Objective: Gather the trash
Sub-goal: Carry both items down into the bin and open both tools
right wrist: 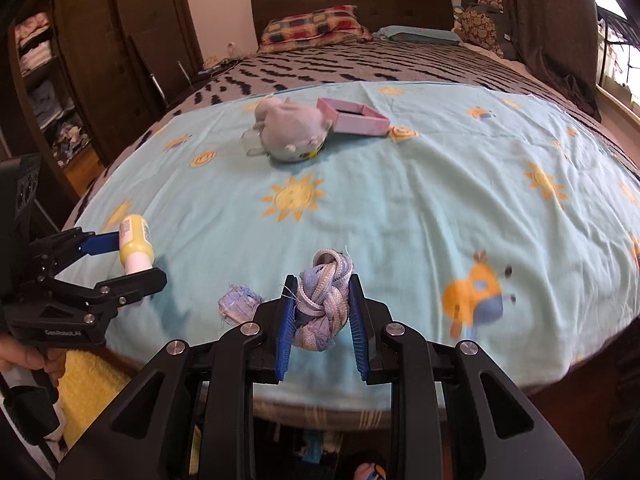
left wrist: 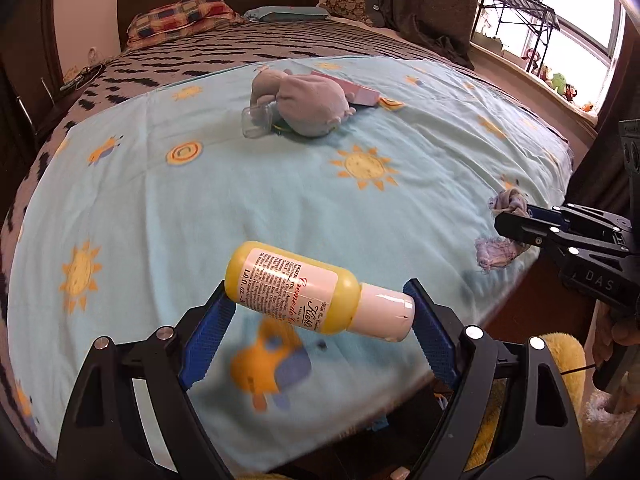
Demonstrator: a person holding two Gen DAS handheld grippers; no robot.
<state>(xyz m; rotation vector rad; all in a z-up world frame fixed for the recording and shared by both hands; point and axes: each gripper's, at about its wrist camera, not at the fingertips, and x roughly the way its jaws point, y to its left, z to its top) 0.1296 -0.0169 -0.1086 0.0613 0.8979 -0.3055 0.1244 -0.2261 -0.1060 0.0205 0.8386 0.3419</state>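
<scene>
My left gripper (left wrist: 320, 300) is shut on a small yellow lotion bottle (left wrist: 308, 292) with a white cap, held end to end above the bed's near edge; the bottle also shows in the right wrist view (right wrist: 134, 246). My right gripper (right wrist: 322, 312) is shut on a knotted blue-grey fabric scrap (right wrist: 322, 304), which also shows in the left wrist view (left wrist: 508, 204). A second frayed blue scrap (right wrist: 238, 304) lies on the sheet just left of it. A clear plastic cup (left wrist: 254, 120) lies beside a grey plush toy (left wrist: 304, 102) farther up the bed.
A light blue sheet (right wrist: 400, 200) with sun prints covers the bed's near half. An open pink box (right wrist: 356, 120) lies behind the plush. Pillows (right wrist: 316, 26) and a headboard are at the far end. A wardrobe (right wrist: 80, 80) stands left, a window (left wrist: 560, 40) right.
</scene>
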